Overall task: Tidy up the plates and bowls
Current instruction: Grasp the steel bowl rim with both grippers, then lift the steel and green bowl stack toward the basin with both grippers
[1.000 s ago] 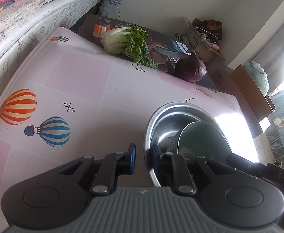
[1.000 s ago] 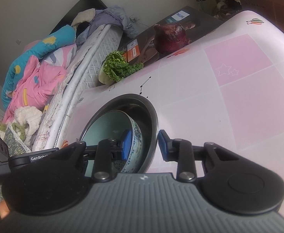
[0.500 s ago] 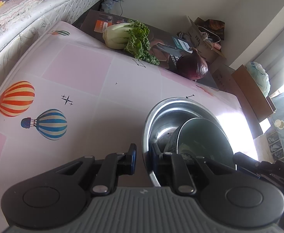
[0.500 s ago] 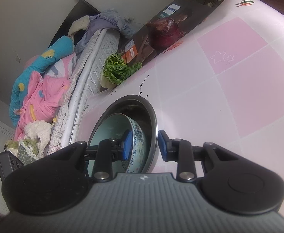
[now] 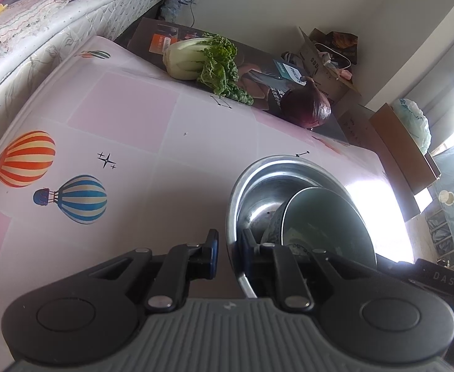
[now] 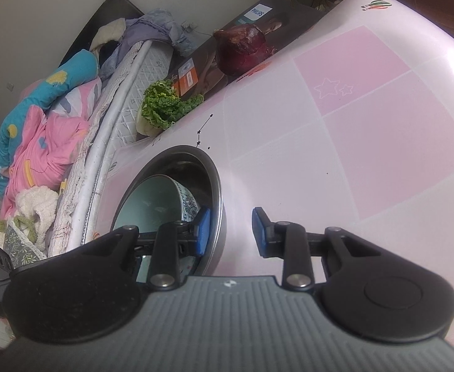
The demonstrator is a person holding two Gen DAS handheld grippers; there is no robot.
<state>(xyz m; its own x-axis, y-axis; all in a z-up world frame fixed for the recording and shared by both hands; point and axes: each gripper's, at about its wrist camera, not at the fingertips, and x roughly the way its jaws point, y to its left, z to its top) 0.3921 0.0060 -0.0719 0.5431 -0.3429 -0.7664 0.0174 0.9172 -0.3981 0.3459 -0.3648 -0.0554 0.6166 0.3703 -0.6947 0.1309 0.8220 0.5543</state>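
Note:
A steel bowl (image 5: 264, 183) stands on the pink table, with a pale green ceramic bowl (image 5: 323, 217) with a blue-patterned outside tilted inside it. My left gripper (image 5: 229, 248) straddles the steel bowl's near rim, jaws narrowly apart around it. In the right wrist view the steel bowl (image 6: 195, 161) and the ceramic bowl (image 6: 152, 201) show at lower left. My right gripper (image 6: 230, 232) straddles the steel rim too, one finger inside, one outside, jaws wider apart with a gap to the outer finger.
A leafy cabbage (image 5: 202, 59) and a red onion (image 5: 307, 108) lie on a dark box (image 5: 152, 37) at the table's far edge. A mattress (image 5: 40, 31) with bedding runs along the left. Cardboard boxes (image 5: 326, 59) stand beyond the table.
My right gripper's jaws have opened wider around the steel bowl's rim. The left gripper has held its place on the rim.

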